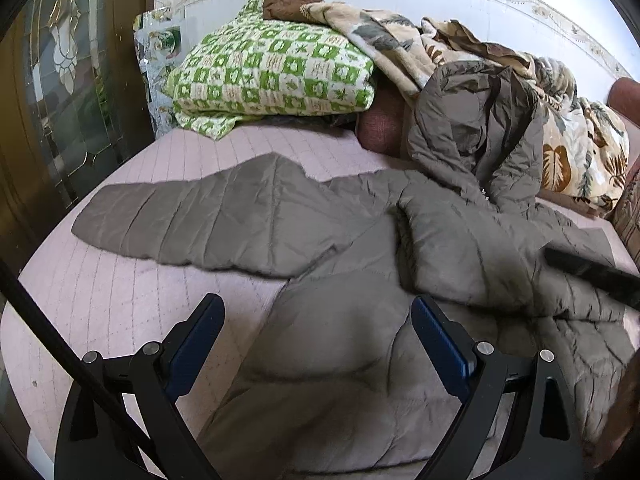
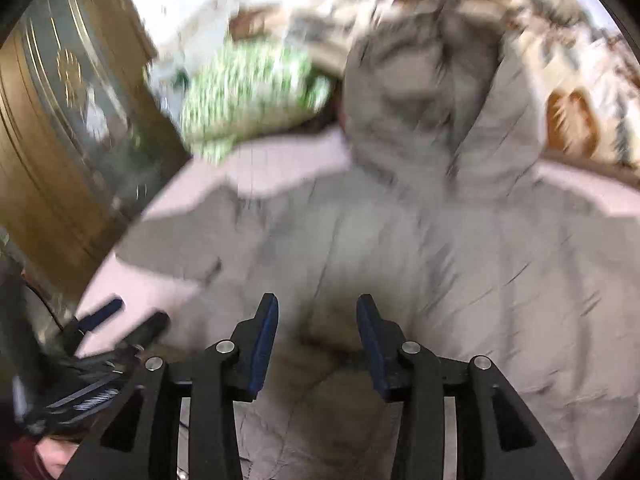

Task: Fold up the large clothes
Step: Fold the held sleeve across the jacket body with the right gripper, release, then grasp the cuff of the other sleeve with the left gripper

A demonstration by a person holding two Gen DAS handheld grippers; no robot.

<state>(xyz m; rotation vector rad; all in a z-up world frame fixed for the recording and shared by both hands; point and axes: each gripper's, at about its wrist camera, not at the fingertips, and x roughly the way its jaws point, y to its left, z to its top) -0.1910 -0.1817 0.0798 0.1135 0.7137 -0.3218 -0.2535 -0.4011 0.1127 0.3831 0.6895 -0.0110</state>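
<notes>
A grey-brown quilted hooded jacket (image 1: 340, 360) lies spread on the pink bed cover (image 1: 120, 300). One sleeve (image 1: 180, 220) stretches out to the left. The other sleeve (image 1: 480, 248) lies folded across the body, and the hood (image 1: 472, 120) rests against the bedding behind. My left gripper (image 1: 316, 304) is open above the jacket's near left edge, with nothing between its pads. The right wrist view is blurred; there my right gripper (image 2: 318, 304) is open just above the jacket (image 2: 440, 260), with a gap between its blue pads. The left gripper (image 2: 120, 320) shows at lower left.
A folded green-and-white checked quilt (image 1: 272, 68) and a leaf-patterned blanket (image 1: 580, 152) are piled at the back of the bed. A wooden door with ornate glass (image 1: 60, 80) stands on the left. A dark blurred bar (image 1: 592, 276) crosses the jacket at the right edge.
</notes>
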